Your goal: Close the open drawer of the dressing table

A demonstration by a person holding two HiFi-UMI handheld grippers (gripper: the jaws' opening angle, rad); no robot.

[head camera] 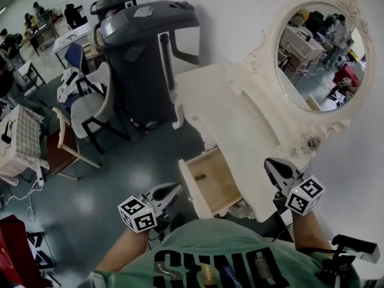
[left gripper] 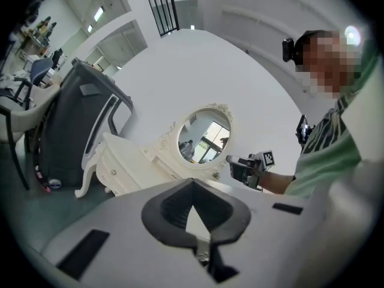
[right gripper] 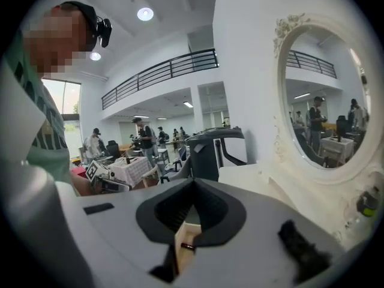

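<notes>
The cream dressing table (head camera: 240, 113) with its oval mirror (head camera: 321, 56) stands against the white wall. Its wooden drawer (head camera: 210, 182) is pulled out toward me. My left gripper (head camera: 173, 191) hovers just left of the drawer front, jaws shut and empty. My right gripper (head camera: 273, 165) is over the table's near right corner, to the right of the drawer, and its jaws look shut with nothing held. In the right gripper view the drawer's wood (right gripper: 187, 240) shows just past the jaws. The left gripper view faces the table (left gripper: 120, 164) and the right gripper (left gripper: 246, 167).
A tall dark grey machine (head camera: 147, 53) stands left of the dressing table. Further left are a grey chair (head camera: 90, 110), a wooden chair (head camera: 60, 146) and a cloth-covered table (head camera: 21, 137). People sit at desks far back. Open grey floor lies in front of the drawer.
</notes>
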